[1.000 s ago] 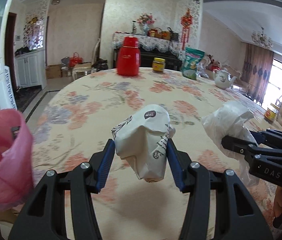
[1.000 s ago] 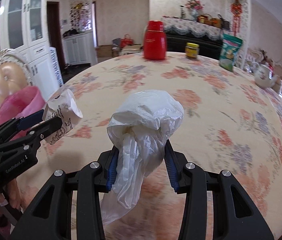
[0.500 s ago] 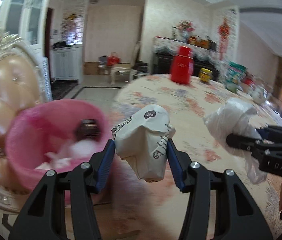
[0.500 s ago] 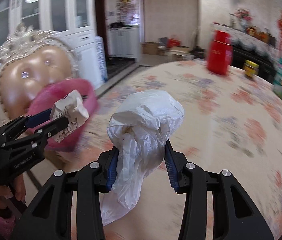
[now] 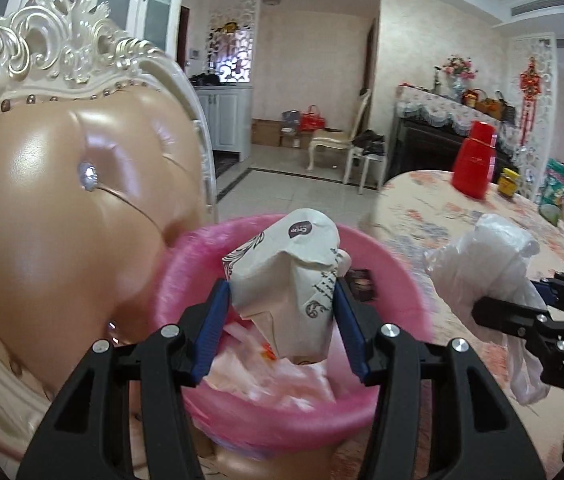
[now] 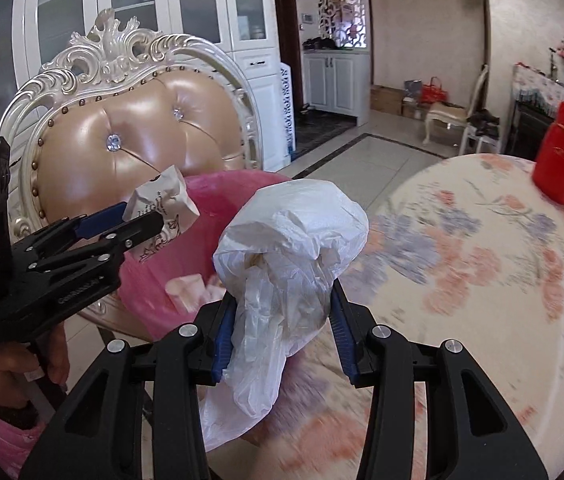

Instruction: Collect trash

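left gripper [image 5: 282, 316]: clamped on crumpled paper bag [image 5: 290, 280], over pink-lined bin [image 5: 394, 280].
right gripper [image 6: 280, 324]: clamped on white plastic bag [image 6: 290, 240], beside bin, above worktop [image 6: 482, 260] edge.
handling: light, soft, crushable; pinch mid-bulk.

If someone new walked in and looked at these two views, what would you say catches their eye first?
Most likely the crumpled printed paper bag clamped in the left gripper, held right over the pink-lined bin on the seat of the ornate chair. Next, the scrunched white plastic bag held in the right gripper, near the edge of the floral table. Farther back on that table stands a bright red flask.
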Motion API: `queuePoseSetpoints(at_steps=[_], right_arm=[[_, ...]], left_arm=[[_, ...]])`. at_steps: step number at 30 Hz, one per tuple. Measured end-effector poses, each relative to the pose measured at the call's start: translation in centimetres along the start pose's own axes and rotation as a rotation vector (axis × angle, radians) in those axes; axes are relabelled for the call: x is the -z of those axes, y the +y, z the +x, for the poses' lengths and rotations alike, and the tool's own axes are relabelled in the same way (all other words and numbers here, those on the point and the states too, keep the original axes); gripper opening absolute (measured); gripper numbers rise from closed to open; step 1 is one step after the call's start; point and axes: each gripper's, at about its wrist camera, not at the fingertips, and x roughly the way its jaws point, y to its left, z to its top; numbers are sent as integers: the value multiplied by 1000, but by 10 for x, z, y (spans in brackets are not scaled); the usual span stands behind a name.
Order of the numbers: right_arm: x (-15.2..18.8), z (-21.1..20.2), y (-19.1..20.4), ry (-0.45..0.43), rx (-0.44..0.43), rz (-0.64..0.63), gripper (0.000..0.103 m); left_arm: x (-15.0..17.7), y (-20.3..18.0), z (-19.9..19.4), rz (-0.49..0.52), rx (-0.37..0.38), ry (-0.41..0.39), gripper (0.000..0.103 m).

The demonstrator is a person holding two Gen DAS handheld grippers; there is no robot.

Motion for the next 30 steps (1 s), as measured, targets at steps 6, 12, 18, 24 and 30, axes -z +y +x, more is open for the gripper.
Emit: queuePoseSetpoints(at_steps=[6, 12, 18, 24, 30], right_arm=[[-12, 27, 10, 8, -25, -4, 44], [-16, 45, 15, -3, -42, -27, 71], [-12, 29, 9, -36, -32, -23, 74], [-6, -14, -12, -101, 2, 25, 78], [-6, -61, -16, -183, 13, 31, 84]], left_arm=[[-9, 9, 21, -6, -36, 1, 51], [-9, 15, 27, -22, -62, -2, 63], [-6, 22, 10, -27, -120, -56, 89], [3, 17, -19, -21, -164, -119, 98], [0, -1, -58, -13, -152, -205, 98]])
